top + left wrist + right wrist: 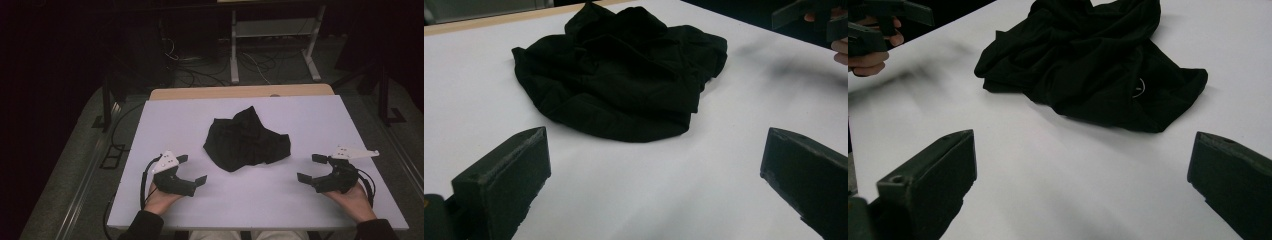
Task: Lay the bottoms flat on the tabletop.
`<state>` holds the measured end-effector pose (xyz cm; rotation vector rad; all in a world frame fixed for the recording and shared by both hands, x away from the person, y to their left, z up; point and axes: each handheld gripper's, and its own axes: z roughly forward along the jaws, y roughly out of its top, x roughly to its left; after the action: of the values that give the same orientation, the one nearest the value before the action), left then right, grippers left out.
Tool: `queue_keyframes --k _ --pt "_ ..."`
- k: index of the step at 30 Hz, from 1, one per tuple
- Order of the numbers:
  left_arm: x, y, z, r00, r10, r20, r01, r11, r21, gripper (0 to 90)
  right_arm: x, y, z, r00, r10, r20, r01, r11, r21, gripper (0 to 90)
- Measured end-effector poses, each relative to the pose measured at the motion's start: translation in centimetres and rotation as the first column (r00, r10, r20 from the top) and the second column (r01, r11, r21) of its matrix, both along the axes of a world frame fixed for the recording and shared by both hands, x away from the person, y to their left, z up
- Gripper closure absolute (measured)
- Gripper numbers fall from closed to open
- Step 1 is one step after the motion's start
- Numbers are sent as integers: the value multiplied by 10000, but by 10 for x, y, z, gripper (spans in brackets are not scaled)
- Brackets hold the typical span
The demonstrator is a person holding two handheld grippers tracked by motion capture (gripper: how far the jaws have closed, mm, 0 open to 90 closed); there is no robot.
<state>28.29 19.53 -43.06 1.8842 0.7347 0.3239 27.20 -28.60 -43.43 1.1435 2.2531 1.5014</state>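
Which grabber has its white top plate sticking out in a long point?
The right gripper, on the right side of the table. Its white plate runs out in a long thin point; the left gripper has a shorter, stubbier plate. Both sit open beside the black cloth.

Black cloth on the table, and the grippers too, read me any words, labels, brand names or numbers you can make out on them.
Nothing can be read.
Black cloth: a small pale round mark shows in the right gripper view, too small and blurred to read as a letter or logo.
Left gripper and right gripper: small pale dots on their grey plates, no lettering.
White table: plain, no print.
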Motion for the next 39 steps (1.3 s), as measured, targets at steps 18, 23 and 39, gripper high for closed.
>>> queue_keyframes --k 18,23,39 --pt "-1 1 2 10000 45 67 -45 10000 -1 0 -1 0 2 9999 19 120 -18 10000 -29 0" --pt "-4 1 4 10000 59 70 -59 10000 1 0 -1 -1 8 9998 -18 220 21 9999 -145 0" --pt "14 -6 25 9999 -25 160 13 9974 717 0 15 6 29 9996 211 175 -202 9986 -480 0"
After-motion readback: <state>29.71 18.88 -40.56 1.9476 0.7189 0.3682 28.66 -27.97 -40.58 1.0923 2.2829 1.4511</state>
